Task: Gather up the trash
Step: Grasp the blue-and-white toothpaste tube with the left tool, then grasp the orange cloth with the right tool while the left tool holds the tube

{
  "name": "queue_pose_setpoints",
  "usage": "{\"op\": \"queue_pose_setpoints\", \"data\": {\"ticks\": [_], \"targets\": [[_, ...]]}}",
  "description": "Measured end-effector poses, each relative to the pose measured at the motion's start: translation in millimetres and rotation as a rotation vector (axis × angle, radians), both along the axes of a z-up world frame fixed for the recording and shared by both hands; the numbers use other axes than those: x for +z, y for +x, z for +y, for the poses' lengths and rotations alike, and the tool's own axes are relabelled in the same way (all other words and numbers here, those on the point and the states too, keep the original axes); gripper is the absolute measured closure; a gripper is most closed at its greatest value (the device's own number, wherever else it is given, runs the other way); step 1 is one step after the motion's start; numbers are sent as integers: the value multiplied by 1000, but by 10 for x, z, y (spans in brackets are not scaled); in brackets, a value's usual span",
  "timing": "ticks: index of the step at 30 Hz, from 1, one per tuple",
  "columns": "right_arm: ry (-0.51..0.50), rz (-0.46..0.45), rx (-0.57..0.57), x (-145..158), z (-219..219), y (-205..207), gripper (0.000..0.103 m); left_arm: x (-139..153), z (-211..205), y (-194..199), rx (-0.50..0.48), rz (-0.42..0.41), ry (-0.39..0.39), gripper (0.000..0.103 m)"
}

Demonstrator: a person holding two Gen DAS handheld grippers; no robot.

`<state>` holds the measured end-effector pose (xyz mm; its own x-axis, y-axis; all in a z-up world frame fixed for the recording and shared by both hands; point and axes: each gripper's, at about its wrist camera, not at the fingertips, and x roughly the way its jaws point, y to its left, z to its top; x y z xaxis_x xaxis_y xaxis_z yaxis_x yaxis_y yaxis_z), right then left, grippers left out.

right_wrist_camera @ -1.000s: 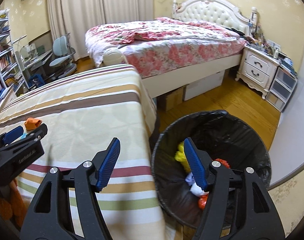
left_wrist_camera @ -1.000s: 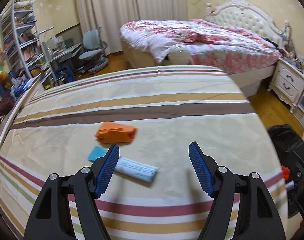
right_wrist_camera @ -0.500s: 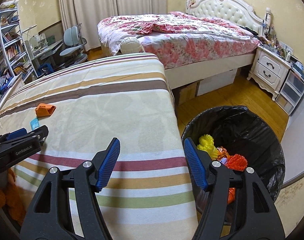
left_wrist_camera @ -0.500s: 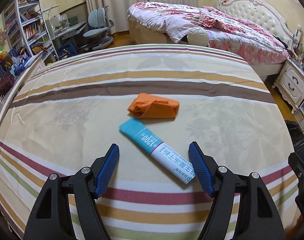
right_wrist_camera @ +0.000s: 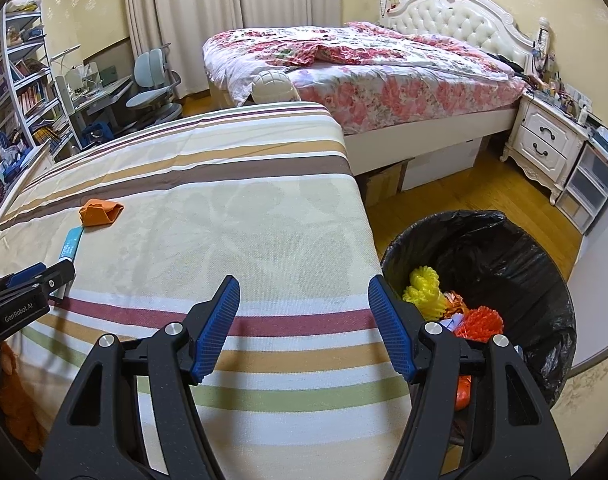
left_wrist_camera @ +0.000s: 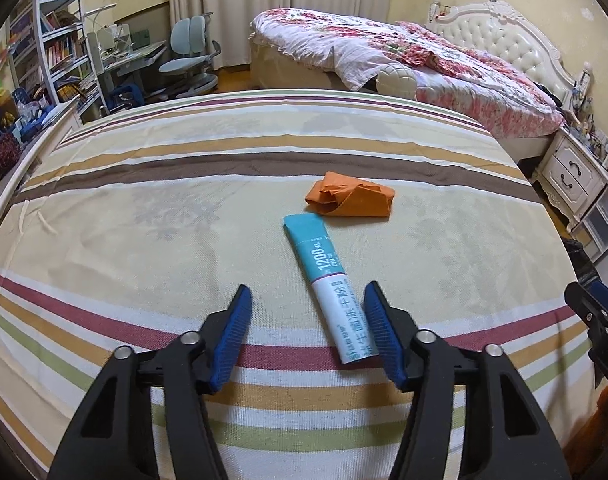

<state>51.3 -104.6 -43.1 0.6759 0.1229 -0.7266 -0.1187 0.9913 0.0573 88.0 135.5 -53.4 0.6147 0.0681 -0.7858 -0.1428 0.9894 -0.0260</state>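
Left wrist view is looking down over a striped bedspread (left_wrist_camera: 152, 216), where the left gripper (left_wrist_camera: 306, 302) is hovering low with its blue jaws closing around the near end of a teal-and-white tube (left_wrist_camera: 328, 286). That end is lying between the jaws, right beside the right-hand pad, though whether the pad is touching it I cannot tell; the left-hand pad is standing clear of it, so nothing is being squeezed. The tube is lying flat, its teal end pointing away toward a crumpled orange wrapper (left_wrist_camera: 350, 199) resting just beyond it, the two nearly touching. At the right edge of this view, part of the right gripper (left_wrist_camera: 596, 320) is showing. Right wrist view is showing the right gripper (right_wrist_camera: 302, 294) hanging over the near right part of the bedspread (right_wrist_camera: 224, 208), its jaws standing moderately wide with nothing between them. Off the bed's right side, a bin lined with a black bag (right_wrist_camera: 484, 240) is sitting on the wooden floor (right_wrist_camera: 484, 192), already holding yellow and orange scraps (right_wrist_camera: 424, 286). Far left in the same view, the left gripper's black frame (right_wrist_camera: 20, 300) is reaching toward the tube (right_wrist_camera: 70, 245) and the orange wrapper (right_wrist_camera: 100, 212).
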Motion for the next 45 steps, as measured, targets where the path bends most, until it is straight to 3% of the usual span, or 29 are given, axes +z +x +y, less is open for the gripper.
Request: {"op": "queue_pose_setpoints", "data": {"ticks": [6,10,17,32,45], "targets": [[-5,1,11,1,34,-4,38,4,25,-12,-38,-19,-5,83],[-11,4,28,-6,95,-6,38,9,103,-33,-51,-26,-30,90],[-5,19,88,-18,356,18,38,15,339,-47,-9,-32,-29,90],[13,85,261,-44,1393,177,38,10,1035,11,91,-36,0,90],[-8,95,239,-52,1991,434,34,-7,1266,79,73,-29,-3,90]]}}
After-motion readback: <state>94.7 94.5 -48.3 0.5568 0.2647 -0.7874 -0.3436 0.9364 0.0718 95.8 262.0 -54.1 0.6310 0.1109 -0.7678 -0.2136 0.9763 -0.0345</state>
